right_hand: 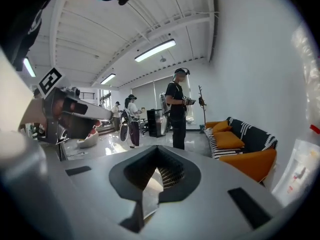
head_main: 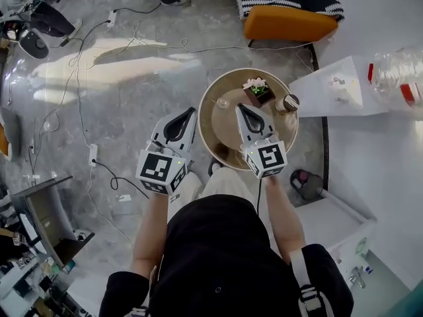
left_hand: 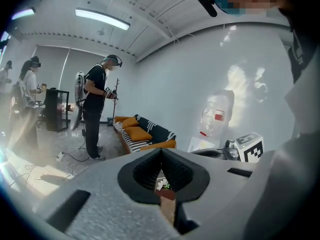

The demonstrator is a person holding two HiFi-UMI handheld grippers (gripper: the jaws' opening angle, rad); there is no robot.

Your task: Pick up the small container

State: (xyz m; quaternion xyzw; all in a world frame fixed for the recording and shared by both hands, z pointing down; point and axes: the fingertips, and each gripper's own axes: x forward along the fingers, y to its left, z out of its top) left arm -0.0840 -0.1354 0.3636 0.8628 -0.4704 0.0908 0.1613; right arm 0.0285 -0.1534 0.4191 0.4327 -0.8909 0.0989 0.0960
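A round wooden table [head_main: 228, 152] stands in front of me. At its far right sits a small round container [head_main: 289, 102] with a dark top. A small dark pot with a flowering plant [head_main: 258, 91] stands beside it, and a small clear object [head_main: 221, 102] lies farther left. My right gripper [head_main: 239, 107] hangs over the table with its jaws shut and empty, short of the pot. My left gripper [head_main: 192, 111] is shut at the table's left edge and holds nothing. In the left gripper view the plant pot [left_hand: 164, 186] shows through the closed jaws.
Behind the table are an orange sofa [head_main: 291, 20] with striped cushions and a white block [head_main: 337, 88]. A clear plastic bottle [head_main: 396, 71] is at the far right. Cables [head_main: 99, 167] trail over the grey floor at left. A person [left_hand: 95, 111] stands near the sofa.
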